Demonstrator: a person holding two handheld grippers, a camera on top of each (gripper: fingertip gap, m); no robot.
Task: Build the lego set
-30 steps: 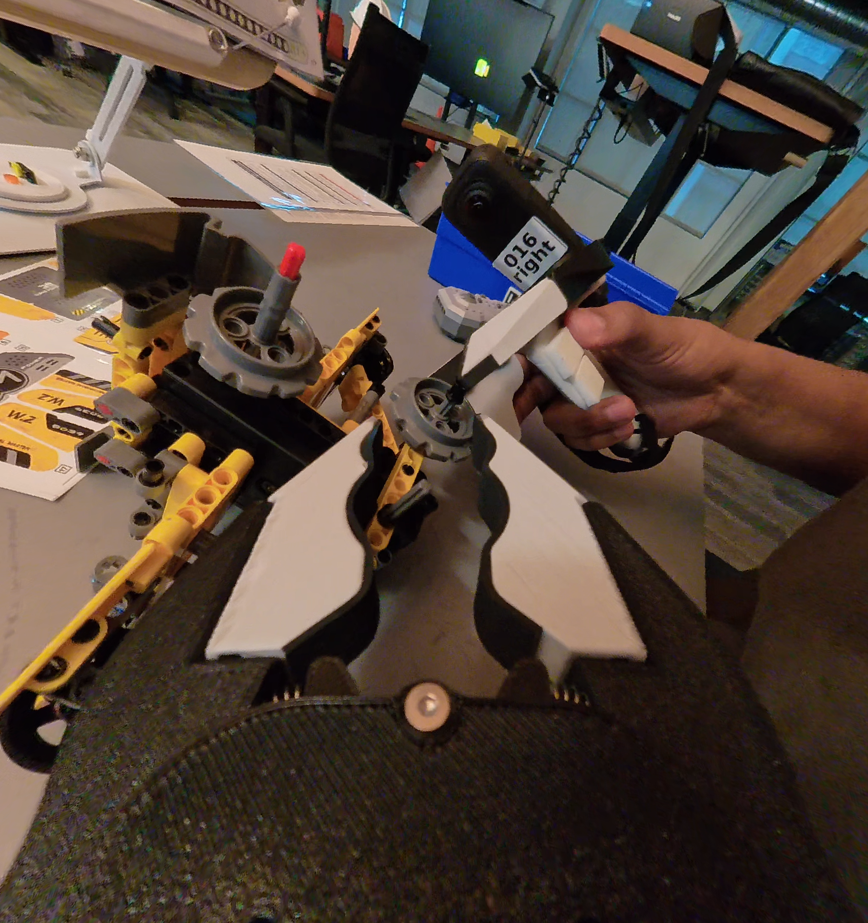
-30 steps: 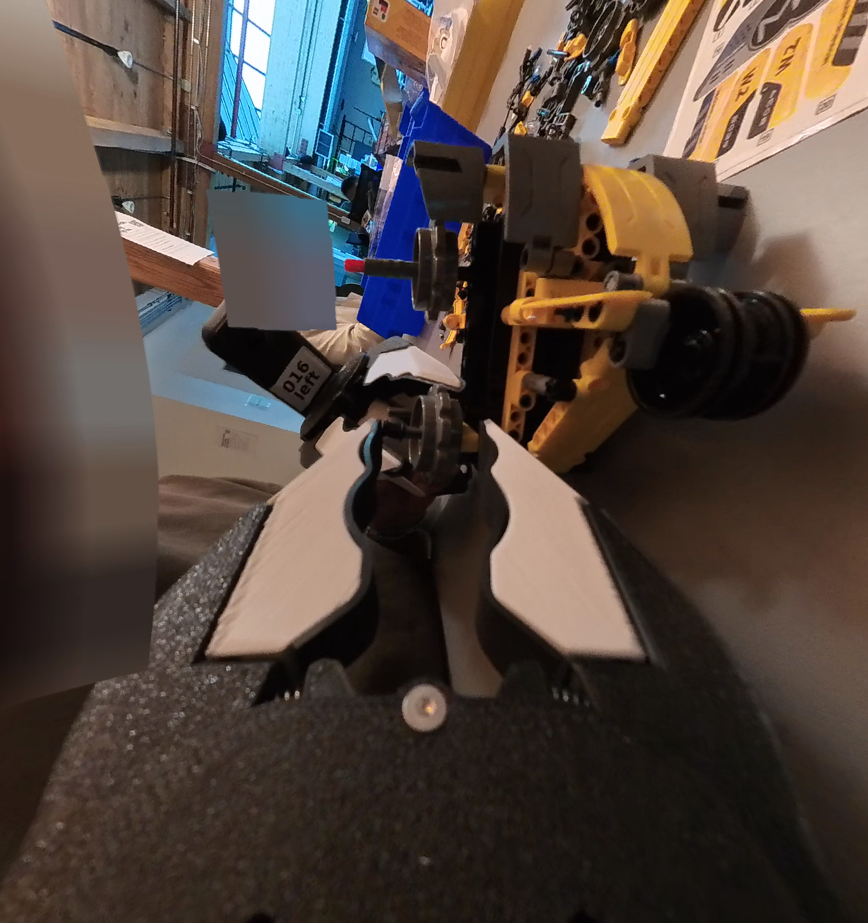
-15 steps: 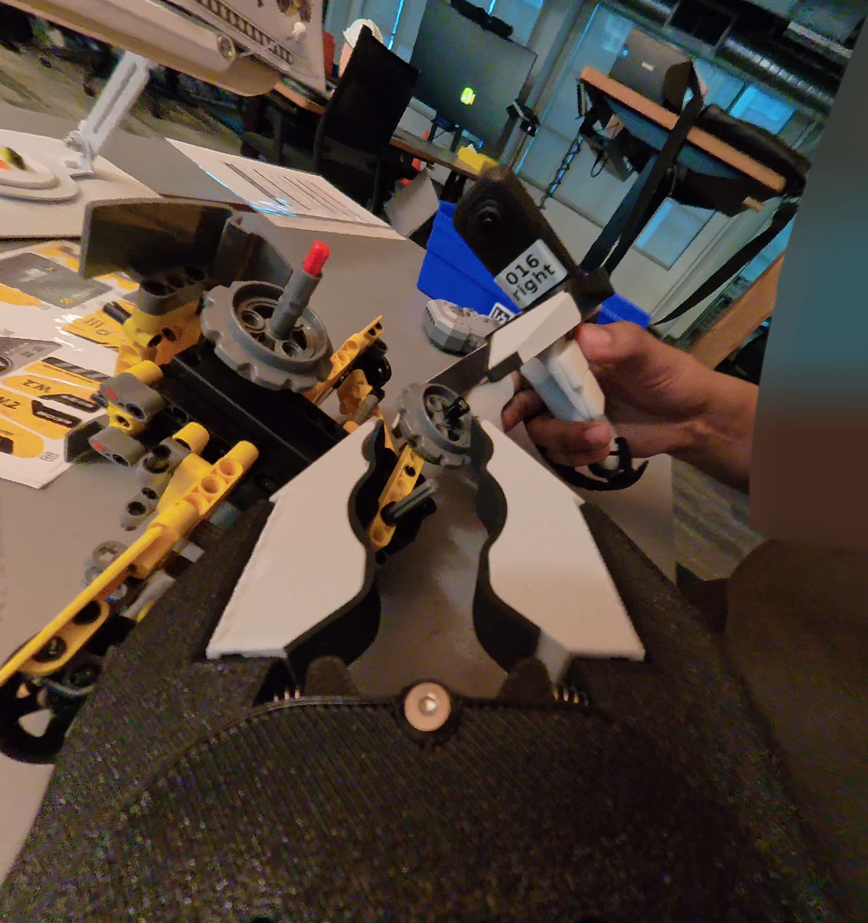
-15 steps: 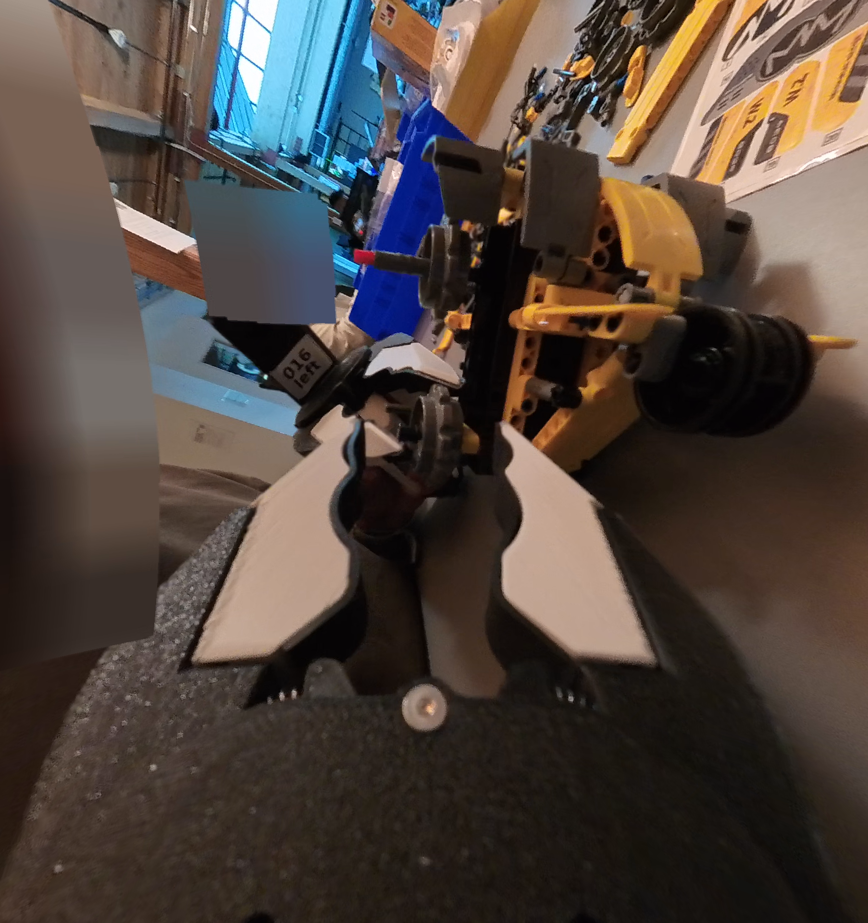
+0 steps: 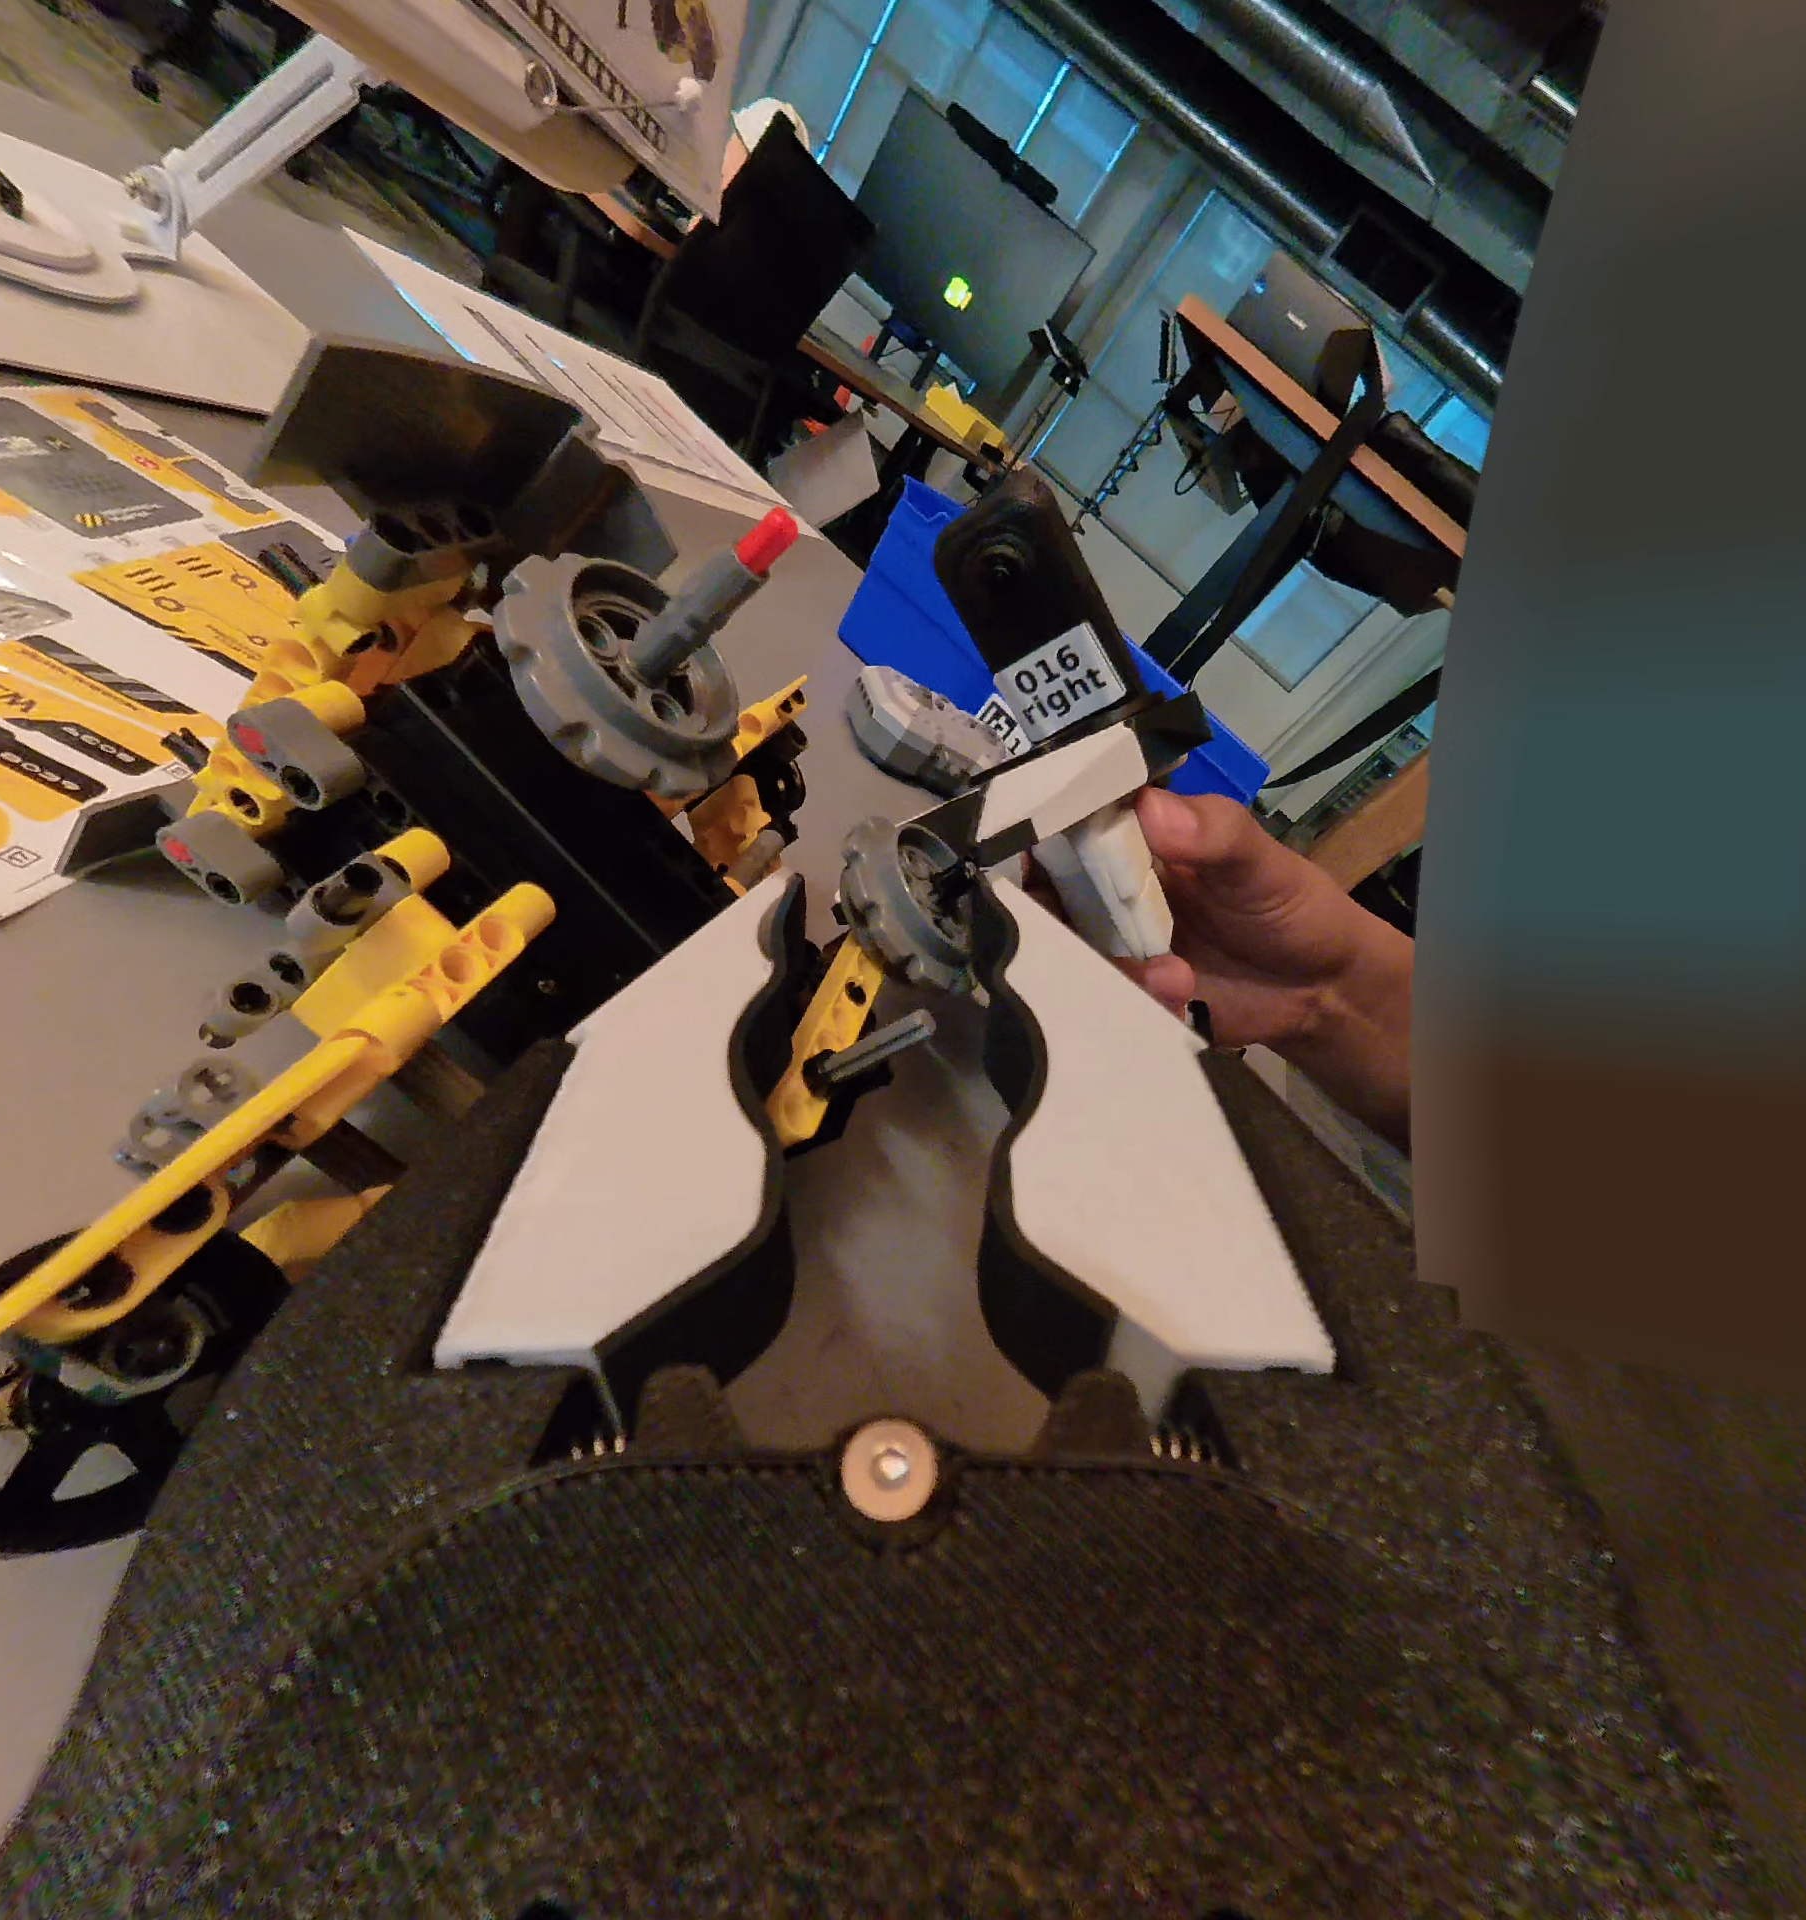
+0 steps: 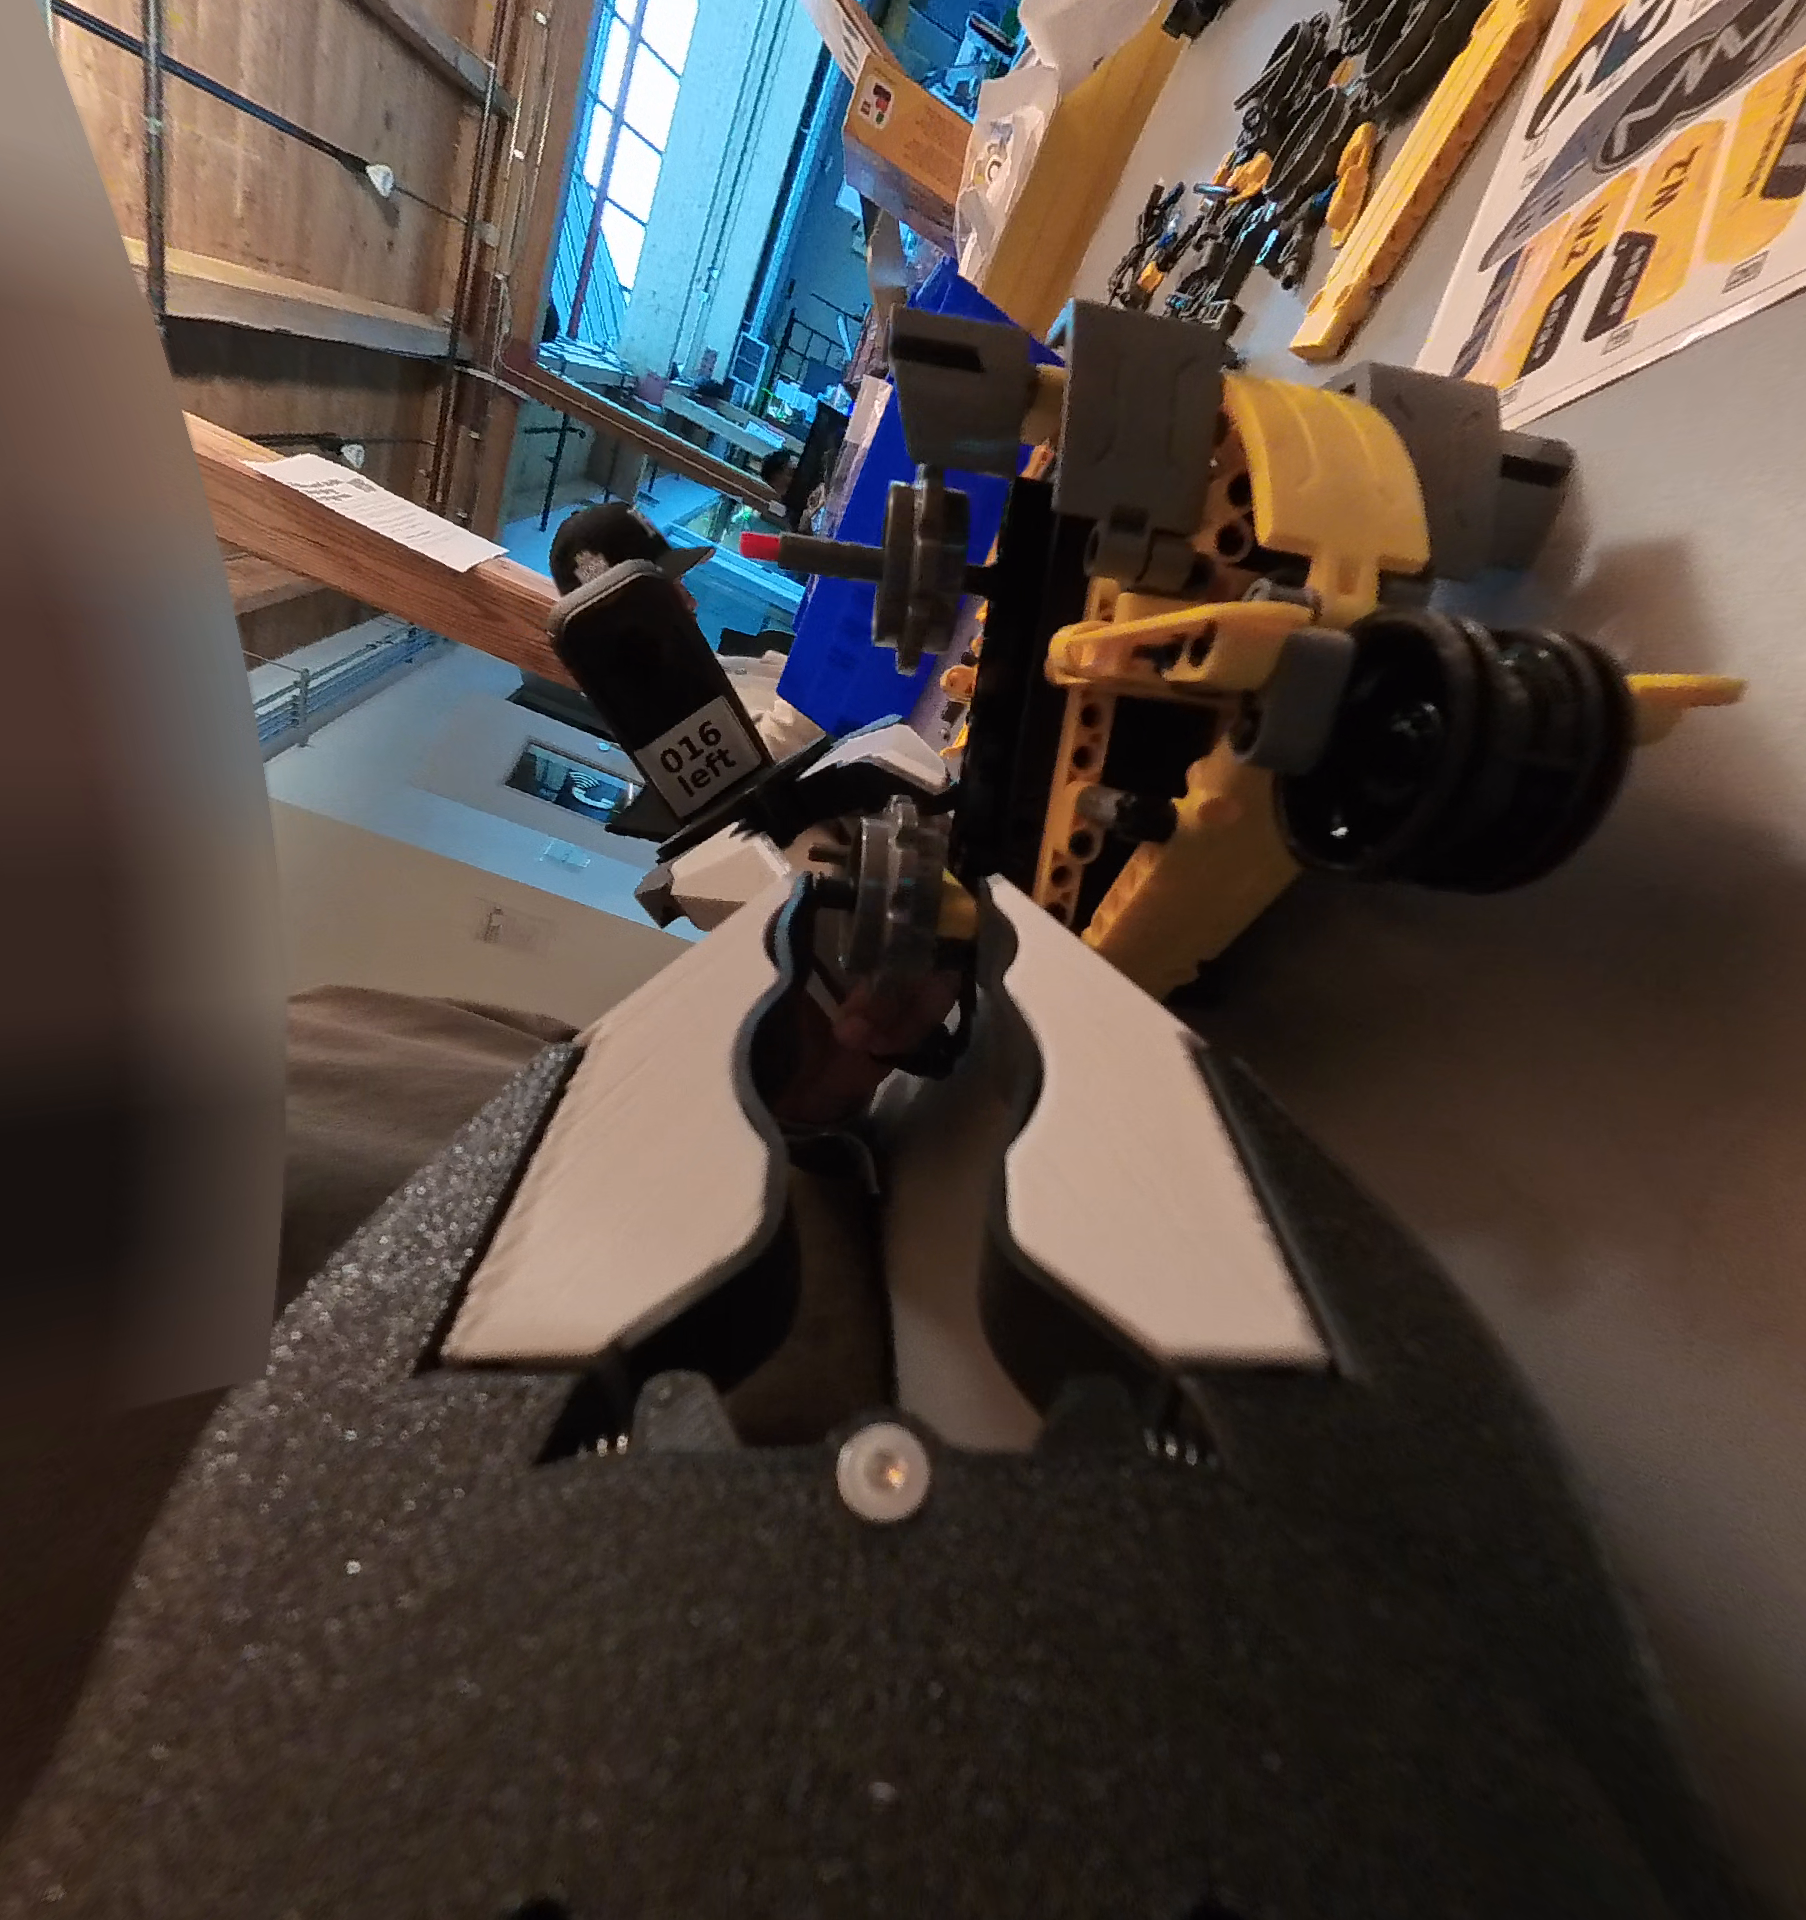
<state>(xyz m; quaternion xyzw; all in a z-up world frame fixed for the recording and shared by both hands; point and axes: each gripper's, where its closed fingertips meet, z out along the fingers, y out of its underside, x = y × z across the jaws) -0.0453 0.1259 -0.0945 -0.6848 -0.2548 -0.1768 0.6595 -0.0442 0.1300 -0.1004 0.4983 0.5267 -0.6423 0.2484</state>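
Note:
A yellow and black brick vehicle model (image 5: 525, 769) lies on the grey table (image 5: 47, 1039). It also shows in the right wrist view (image 6: 1304, 499). A small grey gear (image 5: 904, 920) sits on a yellow beam at its near end. My left gripper (image 5: 891, 888) is open, its fingertips either side of that gear. My right gripper (image 6: 894, 909) is closed across the gear (image 6: 894, 883), seen edge-on, and the black pin at its hub. In the left wrist view its tip (image 5: 972, 847) presses on the hub, with a hand (image 5: 1263, 925) holding it.
A larger grey gear (image 5: 608, 686) with a red-tipped axle stands on the model, and a black wheel (image 5: 37, 1423) is at its low end. A sticker sheet (image 5: 37, 665), a blue bin (image 5: 909, 613), a loose grey part (image 5: 909, 717) and a pile of loose pieces (image 6: 1252, 208) lie around it.
My right gripper's fingers spread a little, then narrowed onto the small gear. The left view has tilted and drawn slightly closer to the model. The left fingers keep the same gap.

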